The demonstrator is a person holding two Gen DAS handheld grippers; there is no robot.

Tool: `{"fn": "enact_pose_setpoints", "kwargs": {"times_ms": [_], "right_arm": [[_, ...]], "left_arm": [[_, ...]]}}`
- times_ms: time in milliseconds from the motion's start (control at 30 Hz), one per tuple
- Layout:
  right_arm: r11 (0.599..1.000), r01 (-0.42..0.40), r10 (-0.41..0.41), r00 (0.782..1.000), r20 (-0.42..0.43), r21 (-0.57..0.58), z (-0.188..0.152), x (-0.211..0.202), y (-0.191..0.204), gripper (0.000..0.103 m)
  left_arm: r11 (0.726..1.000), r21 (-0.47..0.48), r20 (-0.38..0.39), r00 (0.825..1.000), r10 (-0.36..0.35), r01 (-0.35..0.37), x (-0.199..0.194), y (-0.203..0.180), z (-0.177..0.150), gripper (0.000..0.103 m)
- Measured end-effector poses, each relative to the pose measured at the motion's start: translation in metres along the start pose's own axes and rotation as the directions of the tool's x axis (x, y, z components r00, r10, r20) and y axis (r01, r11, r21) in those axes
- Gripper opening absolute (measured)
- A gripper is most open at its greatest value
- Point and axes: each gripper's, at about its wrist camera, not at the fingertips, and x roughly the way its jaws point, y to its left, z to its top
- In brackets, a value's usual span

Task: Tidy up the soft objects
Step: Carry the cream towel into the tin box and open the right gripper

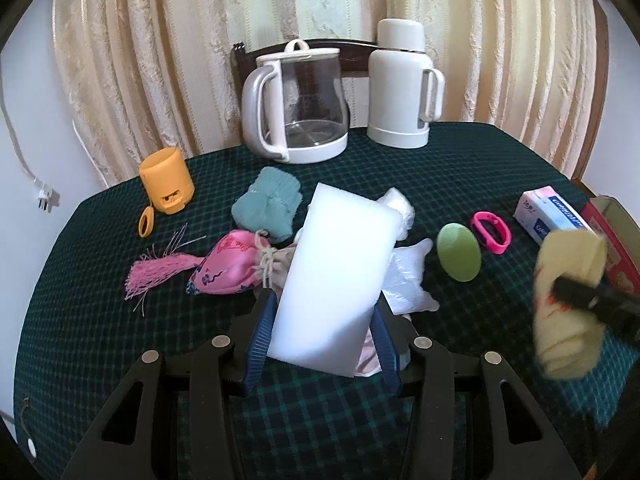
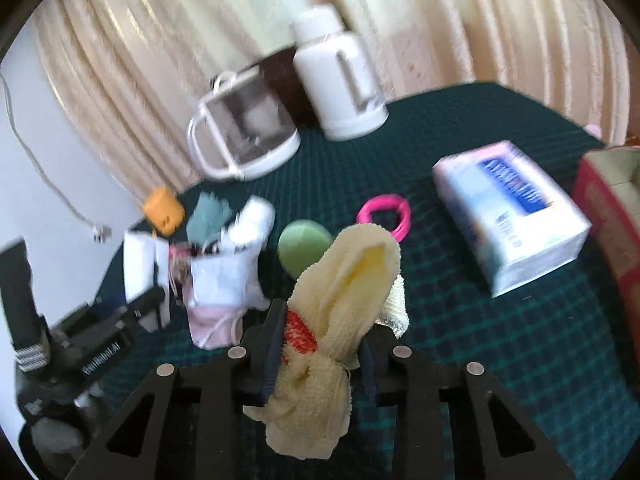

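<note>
My left gripper (image 1: pixel 324 332) is shut on a white foam sponge (image 1: pixel 332 276) and holds it above the green checked table (image 1: pixel 120 320). My right gripper (image 2: pixel 324 344) is shut on a pale yellow towel (image 2: pixel 340 300) with a red patch; it also shows in the left wrist view (image 1: pixel 568 292) at the right. On the table lie a teal knitted cloth (image 1: pixel 268 204), a pink satin pouch (image 1: pixel 228 264) with a tassel, a white plastic bag (image 1: pixel 404 276) and a green egg-shaped sponge (image 1: pixel 458 252).
A glass jug (image 1: pixel 296 104) and a white thermos (image 1: pixel 400 84) stand at the back before curtains. An orange speaker (image 1: pixel 166 180) sits at the left. A pink ring (image 1: pixel 490 232), a tissue pack (image 2: pixel 512 216) and a red box (image 2: pixel 612 208) are at the right.
</note>
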Motion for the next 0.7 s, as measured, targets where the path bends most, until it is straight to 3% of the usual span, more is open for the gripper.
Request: {"fn": "enact_pose_setpoints", "kwargs": {"times_ms": [267,467,700], "right_arm": [[0.992,0.064,-0.081,0.985,0.155,0.112,0.016,-0.065,-0.049,0.035],[0.959,0.192,-0.242,0.937,0.252,0.207,0.024,-0.112,-0.098,0.035],[0.881,0.331,-0.422,0.873,0.245,0.339,0.021,-0.133,-0.166,0.037]], "left_arm": [[0.998,0.042,0.018,0.999,-0.044,0.043,-0.011,-0.028,0.008,0.048],[0.994,0.065,0.016,0.996,-0.093,0.092,-0.015,-0.051,0.015,0.048],[0.983,0.111,0.021,0.989,-0.148,0.145,-0.023,-0.087,0.023,0.048]]}}
